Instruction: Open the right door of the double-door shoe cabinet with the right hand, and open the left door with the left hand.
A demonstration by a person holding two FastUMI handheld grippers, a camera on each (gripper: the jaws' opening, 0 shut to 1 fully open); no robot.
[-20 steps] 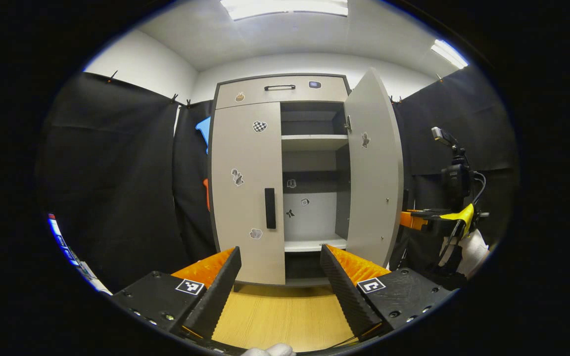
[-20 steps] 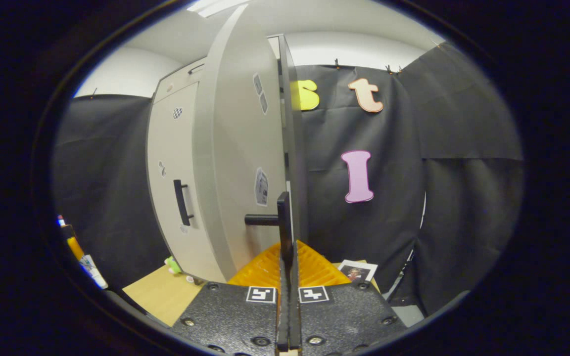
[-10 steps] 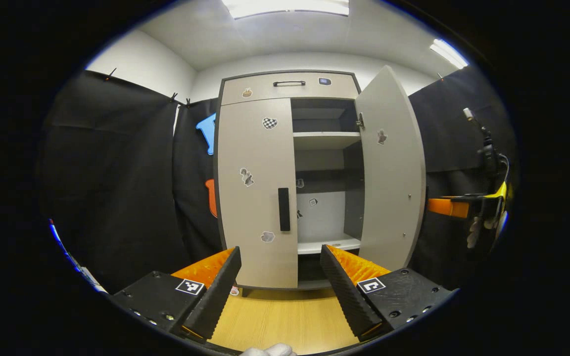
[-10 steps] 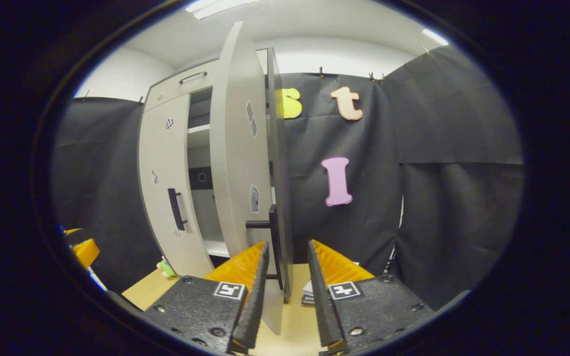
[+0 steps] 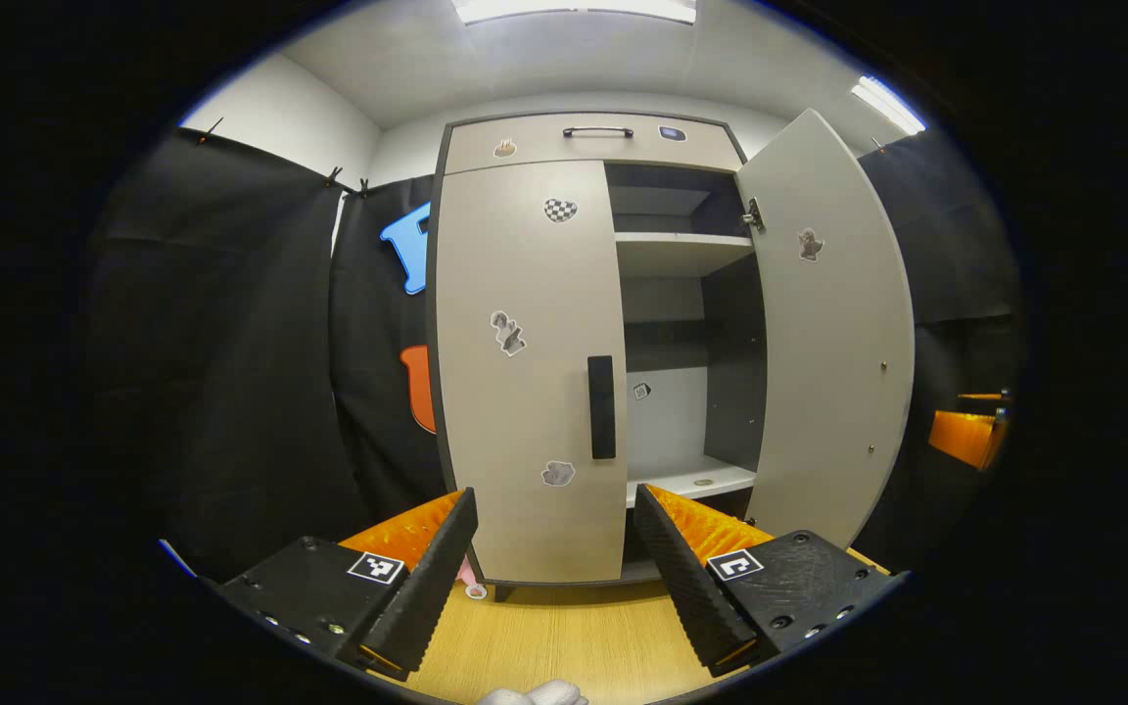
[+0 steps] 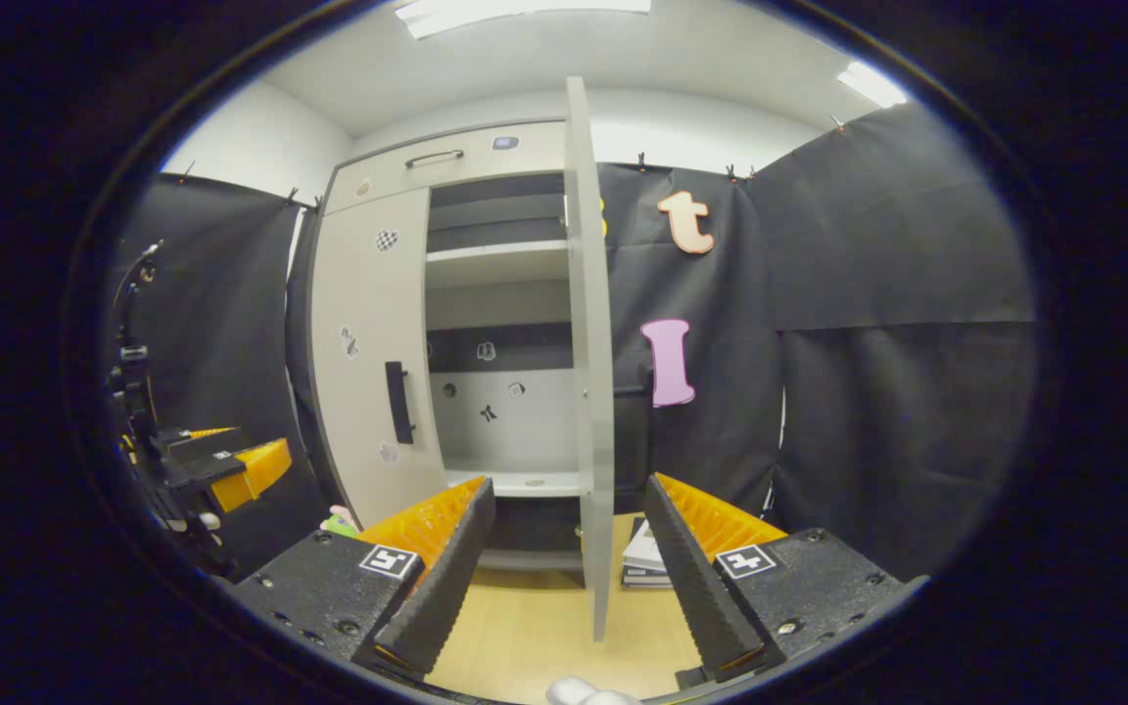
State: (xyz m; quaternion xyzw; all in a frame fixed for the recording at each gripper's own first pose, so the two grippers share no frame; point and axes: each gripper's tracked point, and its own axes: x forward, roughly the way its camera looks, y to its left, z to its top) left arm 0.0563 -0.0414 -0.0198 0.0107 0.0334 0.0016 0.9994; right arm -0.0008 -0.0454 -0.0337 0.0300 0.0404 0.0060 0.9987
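Wooden floor (image 5: 564, 641) before the cabinet (image 5: 588, 147), right door (image 5: 833, 333) swung open.
Left door (image 5: 525, 372) is seen shut; left gripper (image 5: 554, 548) and right gripper (image 6: 569, 548) are held spread, empty, short of it.

Bright, even light falls from ceiling panels (image 5: 574, 8), which blow out to plain white glare at the top of both views; a second strip (image 6: 869, 84) glows at upper right. The shoe cabinet (image 5: 525, 372) is clearly lit on its face, while its open upper shelves (image 5: 677, 211) sit in shadow. Fisheye distortion bows the straight edges outward near the rim. Focus is sharp throughout, with no motion blur.
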